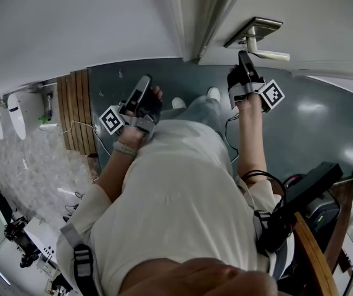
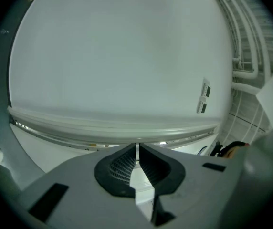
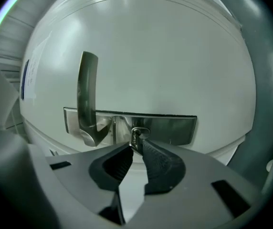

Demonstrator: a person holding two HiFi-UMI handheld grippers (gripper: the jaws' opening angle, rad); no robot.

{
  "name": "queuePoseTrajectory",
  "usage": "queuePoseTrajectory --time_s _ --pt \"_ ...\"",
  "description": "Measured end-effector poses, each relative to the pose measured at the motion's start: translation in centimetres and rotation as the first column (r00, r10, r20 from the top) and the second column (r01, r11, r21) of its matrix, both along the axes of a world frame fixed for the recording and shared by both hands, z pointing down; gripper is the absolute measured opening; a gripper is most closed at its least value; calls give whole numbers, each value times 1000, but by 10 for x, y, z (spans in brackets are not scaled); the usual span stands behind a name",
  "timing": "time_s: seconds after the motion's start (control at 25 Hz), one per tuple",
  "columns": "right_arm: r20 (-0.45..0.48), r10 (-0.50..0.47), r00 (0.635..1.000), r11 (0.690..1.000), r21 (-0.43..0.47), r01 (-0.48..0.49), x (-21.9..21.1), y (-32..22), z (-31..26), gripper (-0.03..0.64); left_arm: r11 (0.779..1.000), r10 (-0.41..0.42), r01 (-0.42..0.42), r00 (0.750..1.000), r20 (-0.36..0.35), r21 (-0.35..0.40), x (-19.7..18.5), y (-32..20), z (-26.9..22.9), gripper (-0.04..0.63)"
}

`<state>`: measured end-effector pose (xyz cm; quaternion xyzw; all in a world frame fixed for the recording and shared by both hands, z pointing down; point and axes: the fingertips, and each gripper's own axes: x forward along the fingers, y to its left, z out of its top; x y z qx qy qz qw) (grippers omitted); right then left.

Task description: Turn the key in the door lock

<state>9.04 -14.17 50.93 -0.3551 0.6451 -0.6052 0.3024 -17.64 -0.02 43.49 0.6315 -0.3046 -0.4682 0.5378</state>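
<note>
— How do we hold the right arm?
— Our right forearm (image 1: 249,140) is stretched forward to the door (image 1: 324,26). The right claw (image 1: 243,57) points about level at the lock plate (image 1: 255,31), just beside the door handle (image 1: 269,54). Its marker cube (image 1: 273,95) sits on the wrist side, above the grey floor (image 1: 324,122).
— And the left one?
— We keep the left hand (image 1: 141,113) bent close in front of the body. The left claw (image 1: 144,84) points forward and a little up, well apart from the lock, toward a plain pale surface.
— Where is the key for us?
— In the right gripper view the key (image 3: 135,138) stands in the keyhole, near the middle of the plate. Its head comes straight out into the tips of the right claw. In this view the plate lies across, and the handle rises to the left of the key.
— How far is the right claw open?
— Very little. Its pads (image 3: 158,163) are nearly together, and the head of the key is pinched between their tips. Behind the tips there is only a narrow wedge of gap.
— And the left claw?
— In the left gripper view its pads (image 2: 122,166) meet at the tips with only a thin slit. We see nothing between them.
</note>
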Motion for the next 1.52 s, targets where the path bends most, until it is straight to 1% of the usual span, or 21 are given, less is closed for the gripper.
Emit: queuePoseTrajectory --time_s 0.24,0.48,0.6,0.76,0.92,1.0,1.12,1.2,1.24,1.32,1.36,1.4,1.44,1.48,1.52 --pt "120 18 993 999 -44 -13 -2 2 0 64 1000 -2 2 1000 4 1 0 0 -1 11" --pt "122 9 992 999 -42 -4 -4 3 0 67 1000 -2 2 1000 3 2 0 1 0 11" --pt "91 3 996 1000 -27 -1 -4 2 -1 67 1000 -4 4 1000 -1 1 0 0 -1 11" --pt "24 -35 999 999 26 34 -5 2 -1 77 1000 -4 4 1000 -5 -1 3 -2 1 11" --pt "-41 -50 998 998 23 51 -4 1 5 80 1000 -4 4 1000 -12 2 8 -6 5 11" --pt "-40 -57 998 998 4 57 -5 1 9 80 1000 2 -2 1000 -21 5 12 -7 7 11" --pt "-2 -75 997 997 -32 75 -10 6 10 83 1000 12 -11 999 -42 11 17 -10 6 11" --pt "-11 -104 995 994 -33 104 -14 8 12 83 1000 20 -19 999 -47 10 20 -15 11 11" --pt "-23 -124 992 992 -18 123 -16 9 13 83 1000 24 -24 999 -43 8 23 -20 17 11" --pt "-75 -165 983 985 41 168 -19 11 11 83 999 36 -35 999 -25 9 32 -28 28 11" --pt "-126 -183 975 978 82 194 -21 14 4 83 999 44 -44 999 -10 14 38 -31 30 11" --pt "-196 -199 960 966 125 226 -23 18 -7 81 998 54 -54 998 12 22 44 -32 28 11" --pt "-283 -211 936 949 168 265 -27 26 -24 83 997 67 -68 997 41 31 50 -30 20 11" --pt "-383 -216 898 928 206 312 -32 37 -44 81 996 79 -83 993 82 41 56 -25 7 11" --pt "-490 -213 845 900 238 365 -36 50 -63 83 994 90 -98 986 138 56 62 -18 -8 11"
